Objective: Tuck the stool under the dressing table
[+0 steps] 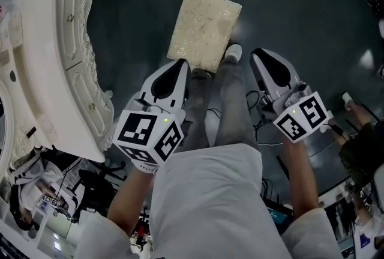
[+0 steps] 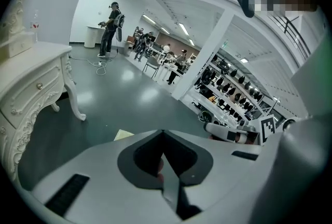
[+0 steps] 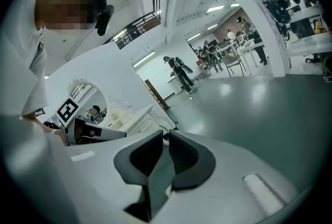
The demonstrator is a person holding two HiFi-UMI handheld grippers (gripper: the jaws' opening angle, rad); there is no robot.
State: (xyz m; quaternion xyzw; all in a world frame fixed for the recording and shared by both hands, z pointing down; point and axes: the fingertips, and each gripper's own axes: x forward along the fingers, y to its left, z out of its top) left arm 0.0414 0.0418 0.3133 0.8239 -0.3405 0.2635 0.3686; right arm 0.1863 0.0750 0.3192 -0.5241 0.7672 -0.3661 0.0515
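Jaws together, left gripper point(image 2: 163, 132); stool point(image 1: 204, 29) ahead

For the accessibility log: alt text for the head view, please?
Seen from above, a person stands behind a cream-cushioned stool on a dark floor, left tool and right tool held out toward it. An ornate white dressing table stands at left, apart from the stool.

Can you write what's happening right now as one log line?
stool: on floor, not under table | left gripper: shut, empty | right gripper: slightly open, empty | stool untouched
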